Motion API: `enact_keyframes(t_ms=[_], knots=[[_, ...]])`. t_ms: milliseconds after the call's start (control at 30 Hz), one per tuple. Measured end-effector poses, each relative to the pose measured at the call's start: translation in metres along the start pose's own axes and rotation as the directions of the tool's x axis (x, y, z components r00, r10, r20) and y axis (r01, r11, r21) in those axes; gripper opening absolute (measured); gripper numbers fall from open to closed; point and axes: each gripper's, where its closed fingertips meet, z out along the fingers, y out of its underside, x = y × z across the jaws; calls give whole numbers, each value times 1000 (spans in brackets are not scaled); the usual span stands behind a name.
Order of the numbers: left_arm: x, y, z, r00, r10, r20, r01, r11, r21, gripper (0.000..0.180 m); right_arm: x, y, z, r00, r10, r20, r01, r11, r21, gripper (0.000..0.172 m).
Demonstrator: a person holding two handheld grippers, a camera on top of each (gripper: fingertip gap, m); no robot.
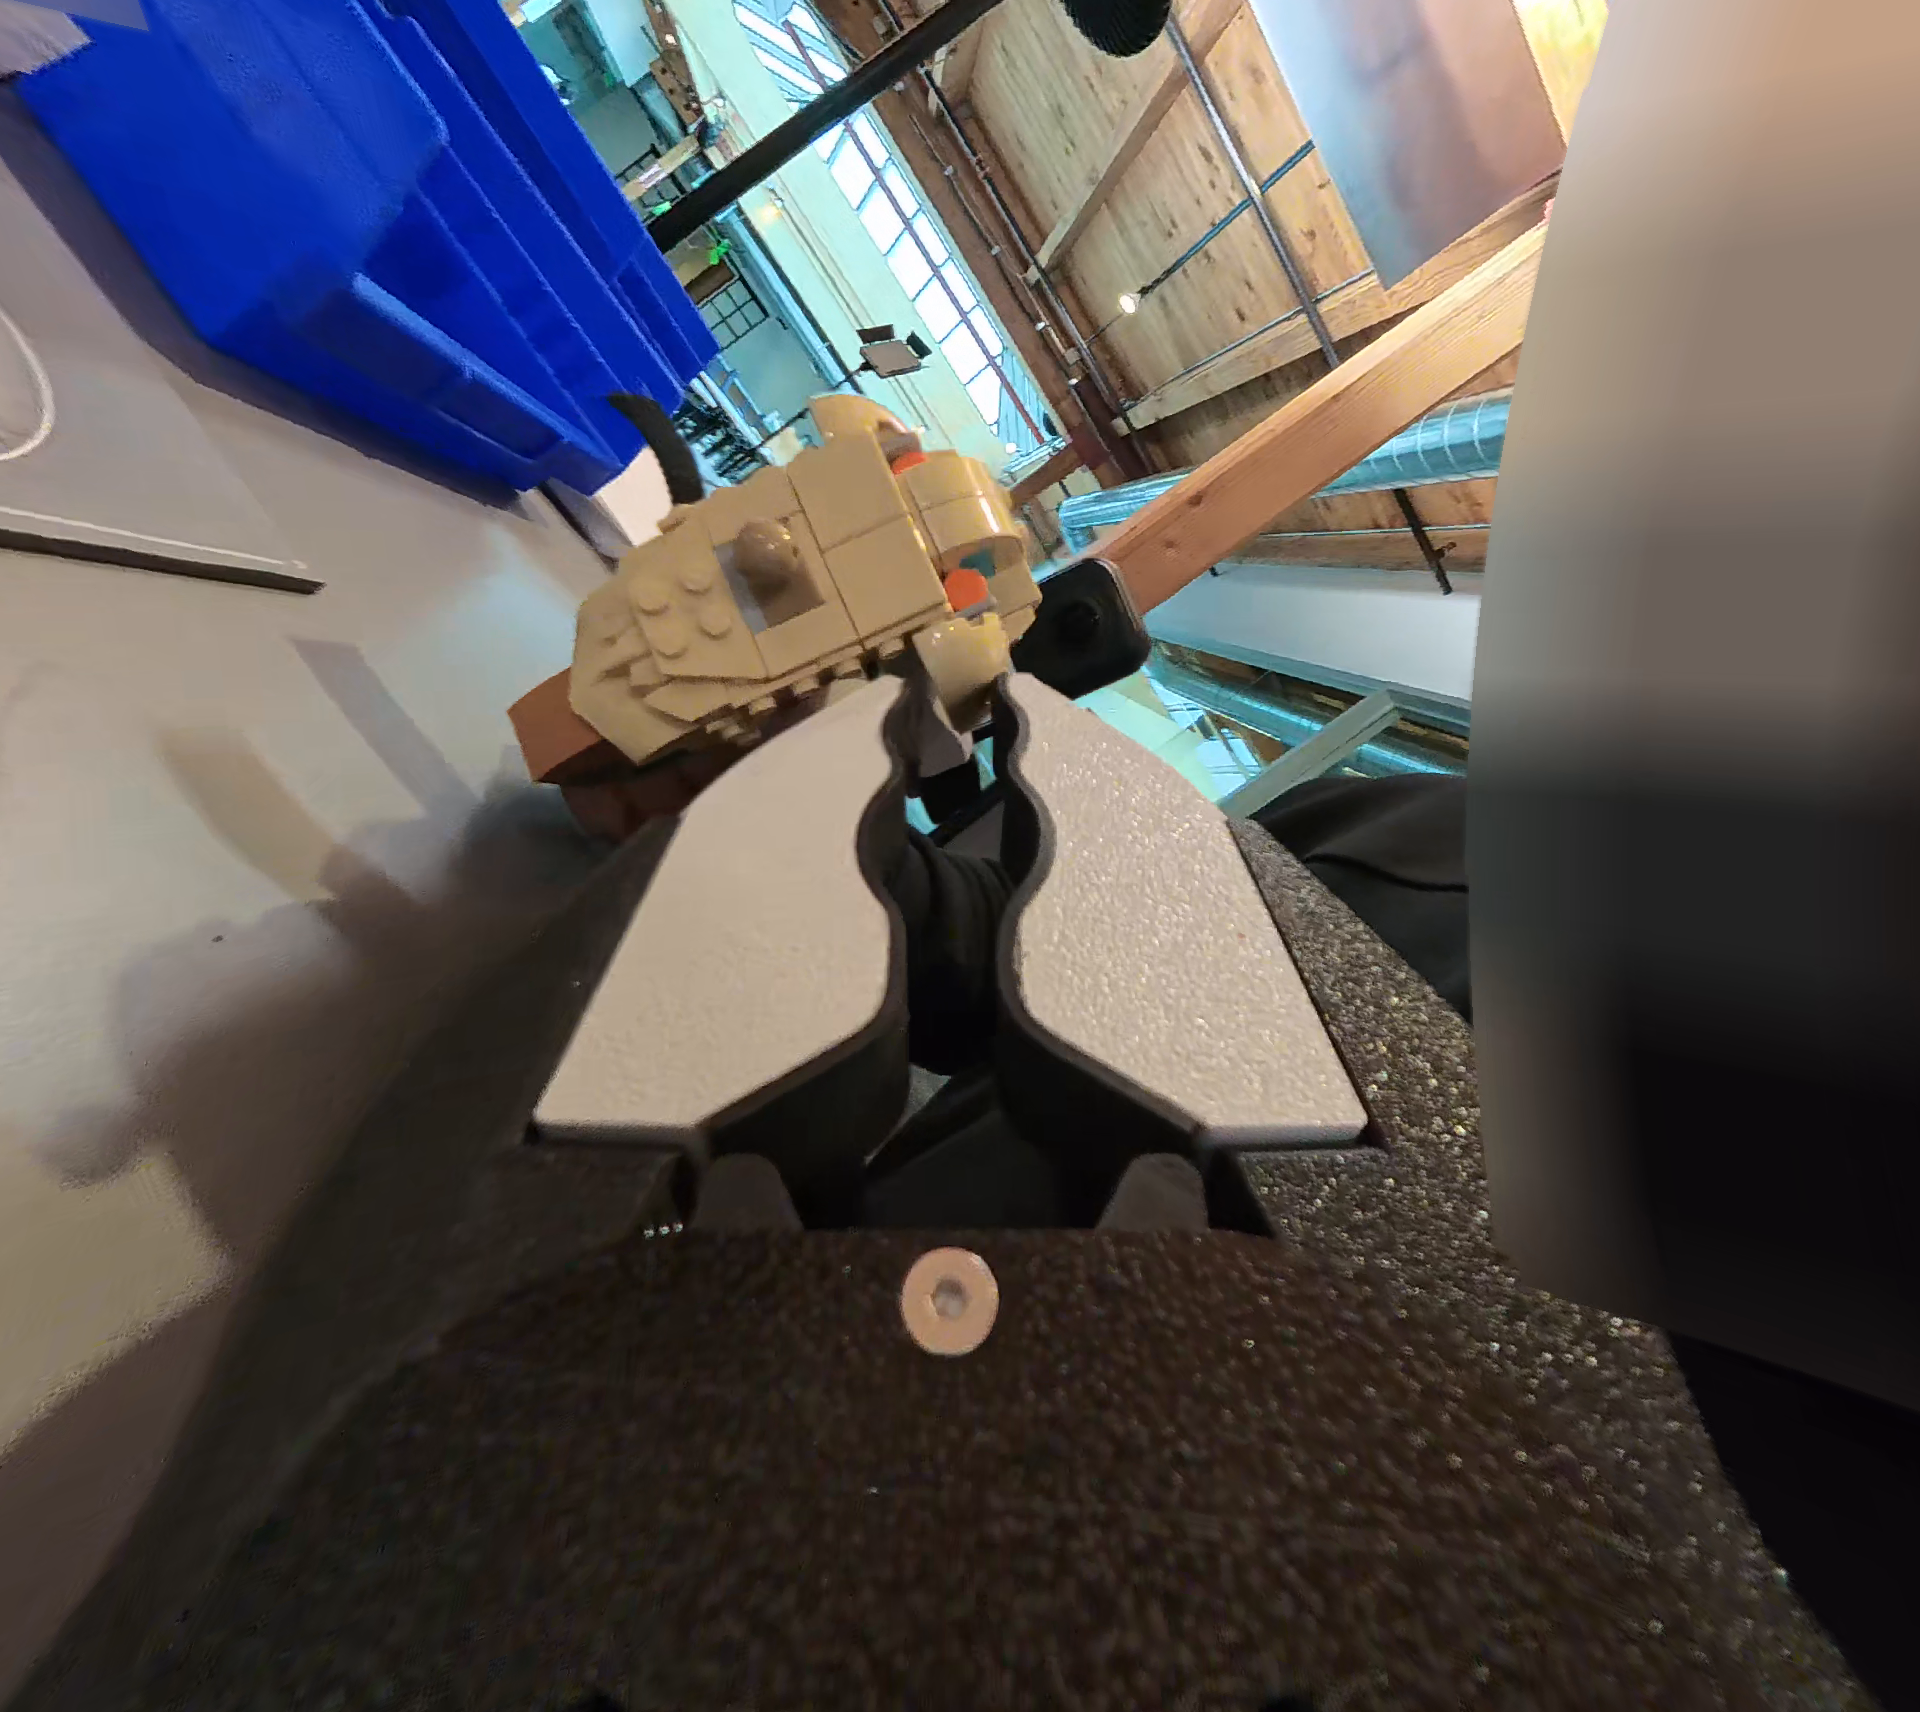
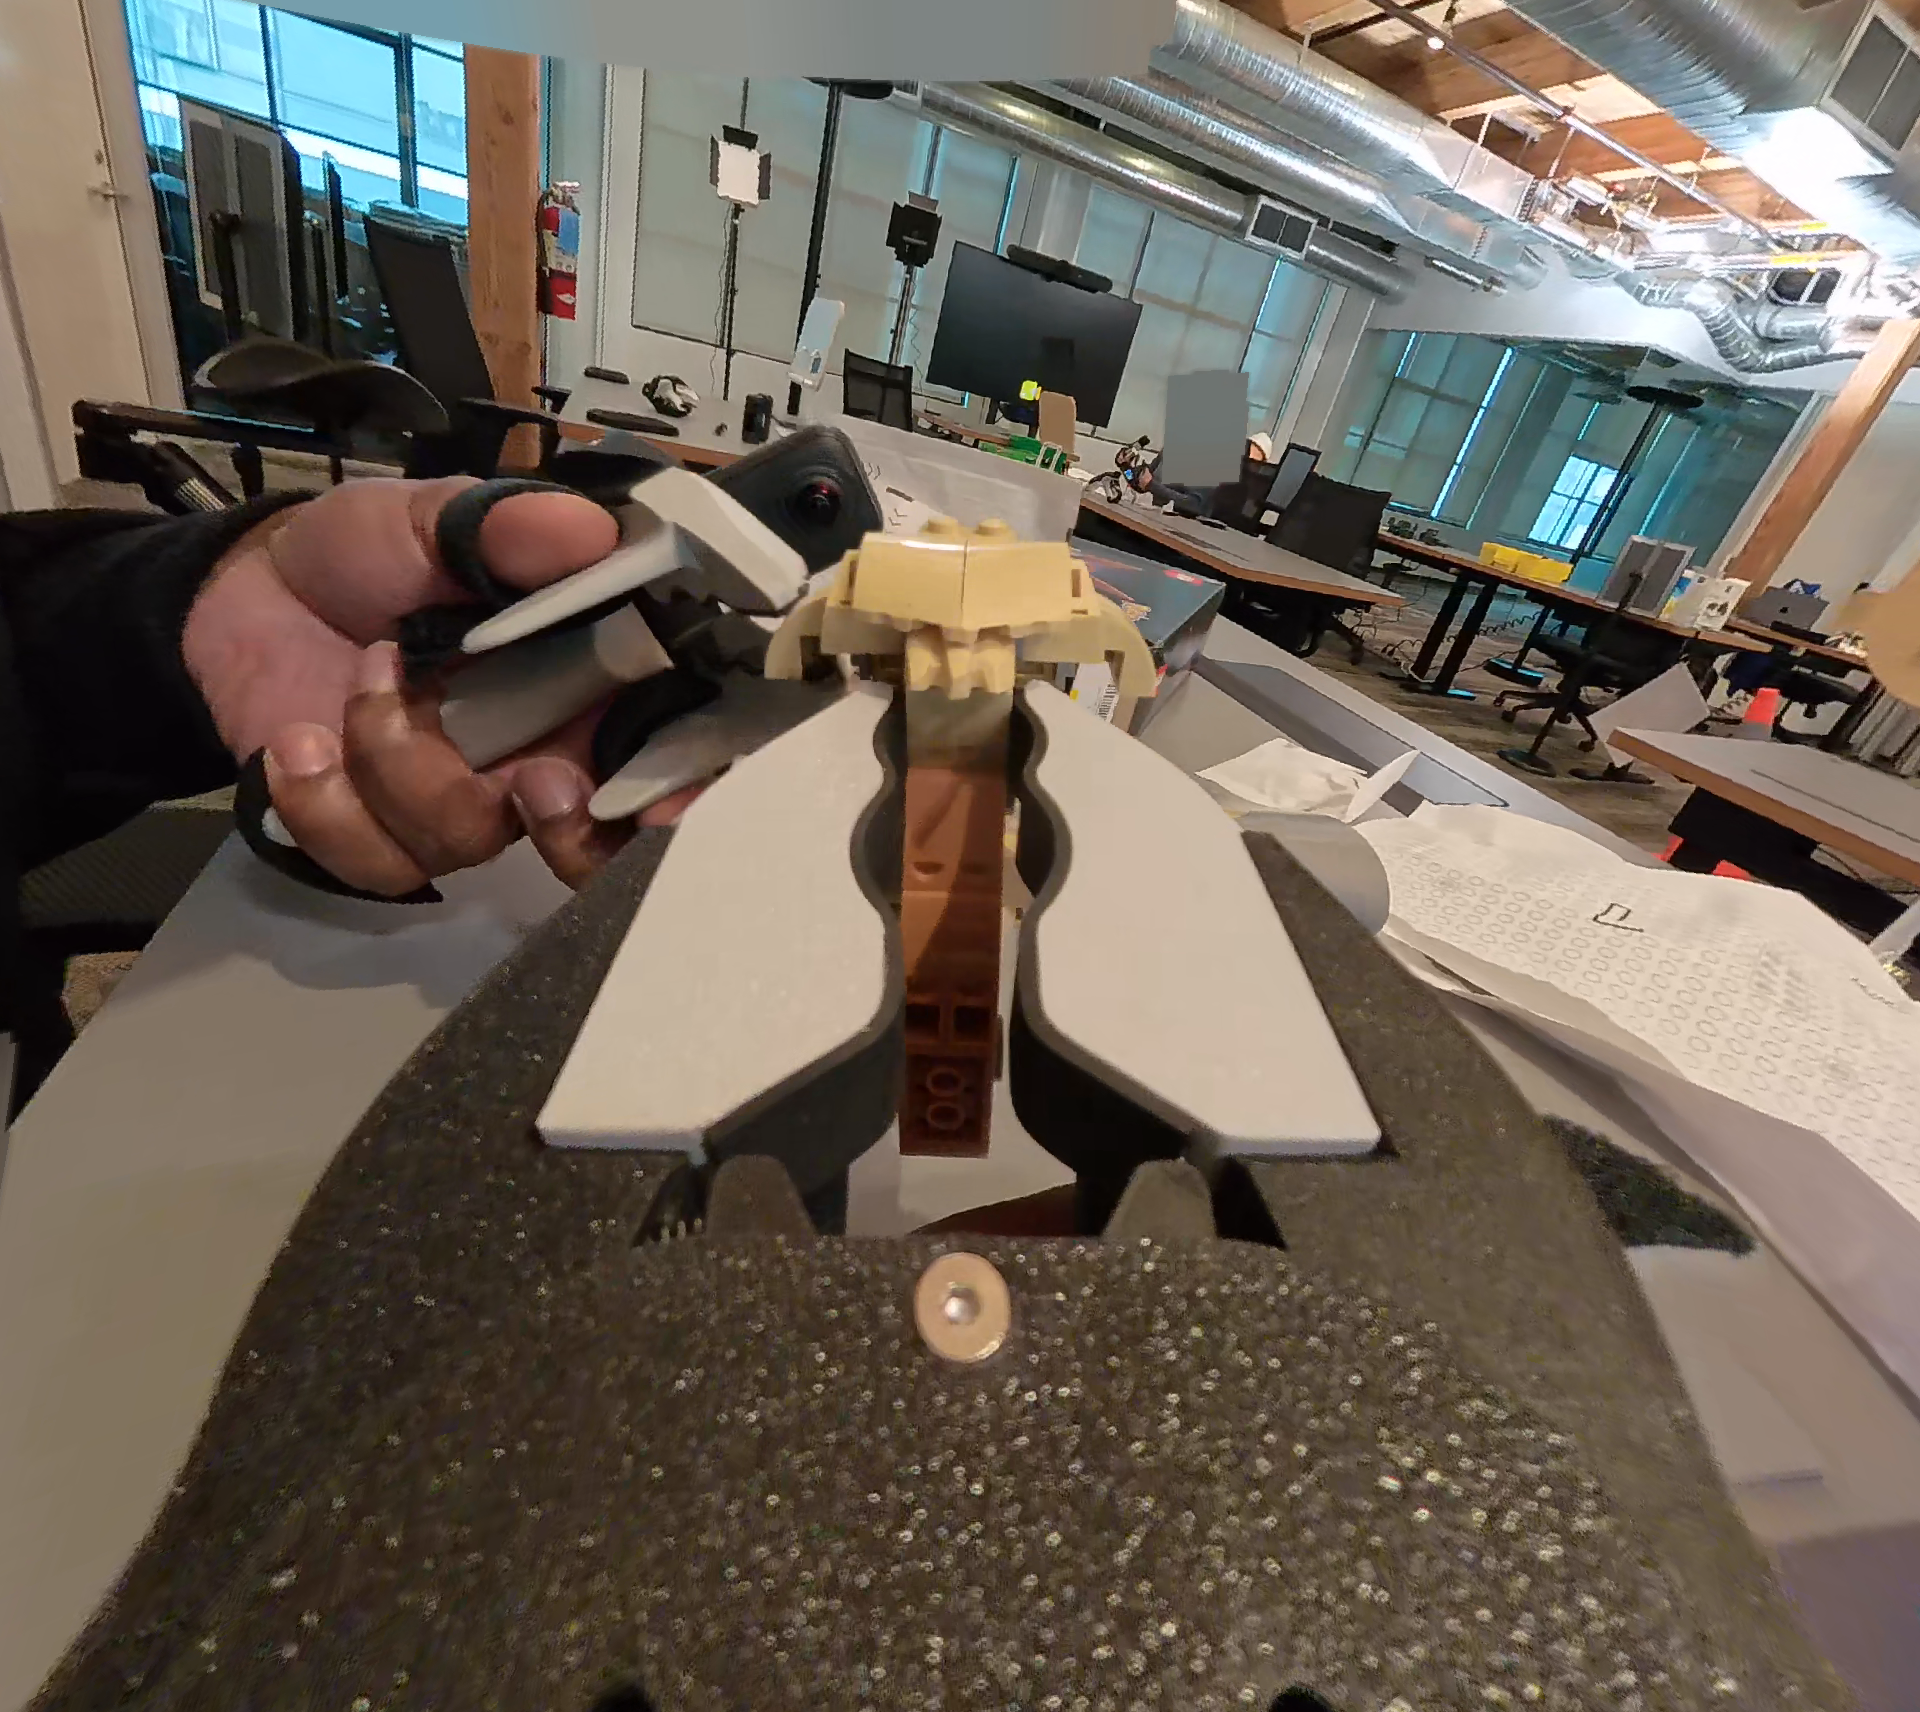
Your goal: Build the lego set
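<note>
The right gripper (image 2: 951, 706) clamps the brown base of the tan brick model (image 2: 956, 613) lengthwise between its fingers, held above the grey table (image 2: 208, 1091) — the left gripper (image 1: 951, 706), reaching in from the model's left, pinches a small tan piece (image 1: 961, 660) on its flank.

- The left tongs (image 1: 954, 706) are nearly closed, pinching a small tan piece (image 1: 961, 660) at the lower edge of a tan brick model (image 1: 800, 592).
- The model's brown base (image 1: 566, 727) juts toward eight o'clock.
- Blue bins (image 1: 343, 145) stand at ten o'clock on the grey tabletop (image 1: 208, 727).
- A black camera (image 1: 1086, 628) sits just beside the model at three o'clock.
</note>
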Motion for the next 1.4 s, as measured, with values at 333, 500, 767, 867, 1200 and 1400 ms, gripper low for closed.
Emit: enact_keyframes(t_ms=[333,500,767,867,1200,1400], knots=[[7,9,-1,999,-9,-51,5,998,-64,8,-9,-2,-3,994,-90,64,91,996,-16,18],[7,15,-3,998,-26,-55,20,994,-107,8,-13,0,-5,988,-123,95,128,991,-45,18],[5,22,-4,997,-52,-54,42,985,-170,8,-17,4,-9,975,-182,130,194,977,-86,18],[3,25,-4,996,-66,-52,55,980,-192,8,-18,5,-11,969,-205,140,219,971,-99,18],[-5,33,-4,995,-94,-26,83,956,-282,8,-20,14,-16,951,-256,176,283,947,-153,18],[-9,36,-5,993,-118,-13,108,942,-316,8,-21,18,-17,943,-276,187,308,935,-175,18]])
